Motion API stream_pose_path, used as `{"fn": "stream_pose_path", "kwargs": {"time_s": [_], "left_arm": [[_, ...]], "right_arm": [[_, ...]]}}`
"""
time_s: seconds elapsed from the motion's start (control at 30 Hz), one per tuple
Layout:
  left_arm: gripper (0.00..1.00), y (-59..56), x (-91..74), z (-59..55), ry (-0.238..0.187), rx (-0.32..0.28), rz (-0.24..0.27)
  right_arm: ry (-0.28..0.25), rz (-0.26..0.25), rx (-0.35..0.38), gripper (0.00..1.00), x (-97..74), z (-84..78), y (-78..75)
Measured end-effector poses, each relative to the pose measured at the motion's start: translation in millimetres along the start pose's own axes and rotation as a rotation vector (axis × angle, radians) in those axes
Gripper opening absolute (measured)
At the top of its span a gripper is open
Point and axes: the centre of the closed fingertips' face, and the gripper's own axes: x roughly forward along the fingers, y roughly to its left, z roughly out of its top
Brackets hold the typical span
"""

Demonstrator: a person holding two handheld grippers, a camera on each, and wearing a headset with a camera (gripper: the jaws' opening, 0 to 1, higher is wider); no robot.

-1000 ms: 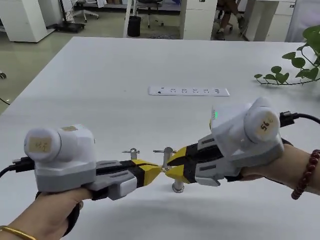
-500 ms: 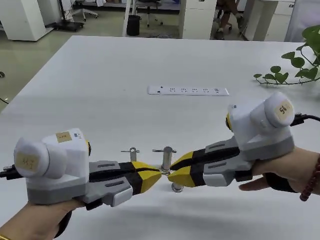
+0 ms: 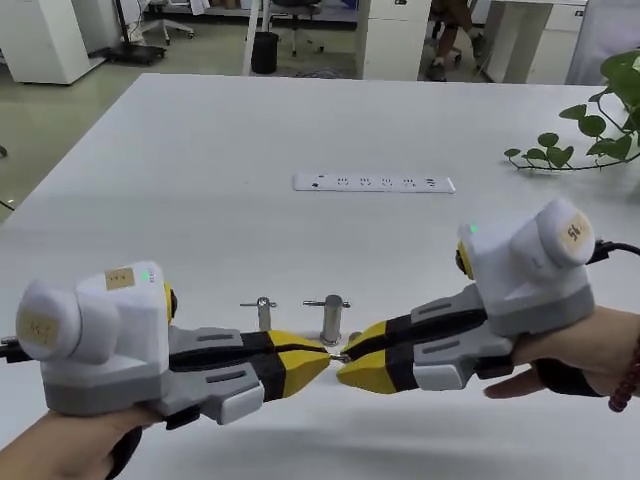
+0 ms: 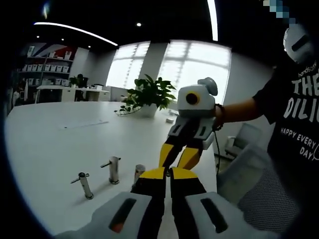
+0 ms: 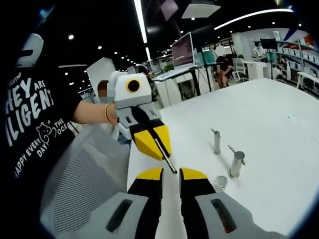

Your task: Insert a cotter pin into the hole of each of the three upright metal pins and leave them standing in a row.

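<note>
One pin (image 5: 219, 182) empty | left gripper (image 3: 322, 356) clamps cotter (image 5: 166, 155) | right gripper (image 3: 345, 366) ajar, holding nothing | risk: off-axis push topples pin

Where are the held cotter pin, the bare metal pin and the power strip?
cotter pin (image 5: 165, 156), right gripper view, middle of its shaft.
bare metal pin (image 5: 219, 182), right gripper view, top face.
power strip (image 3: 373, 183), head view, middle of its top.

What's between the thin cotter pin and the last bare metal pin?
Nothing visible. The thin metal cotter pin in the left gripper sits beside the bare silver upright pin; the open right gripper hovers close.
</note>
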Motion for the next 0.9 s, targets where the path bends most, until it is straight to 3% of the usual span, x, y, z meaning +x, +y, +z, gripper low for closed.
{"fn": "stream_pose_path", "kwargs": {"time_s": [0.53, 0.8, 0.9], "left_arm": [[0.00, -12.8, 4.0, -4.1, 0.004, -0.027, -0.048], [0.00, -13.0, 5.6, -6.8, 0.012, -0.020, -0.028], [0.04, -7.9, 5.8, -9.8, 0.028, 0.018, 0.008]], "right_arm": [[0.046, 0.011, -0.069, 0.01, 1.4, -4.8, 4.7], [0.083, -0.008, -0.134, 0.00, -0.3, -6.5, 1.6], [0.120, -0.012, -0.179, 0.00, -0.1, -11.2, 3.7]]}}
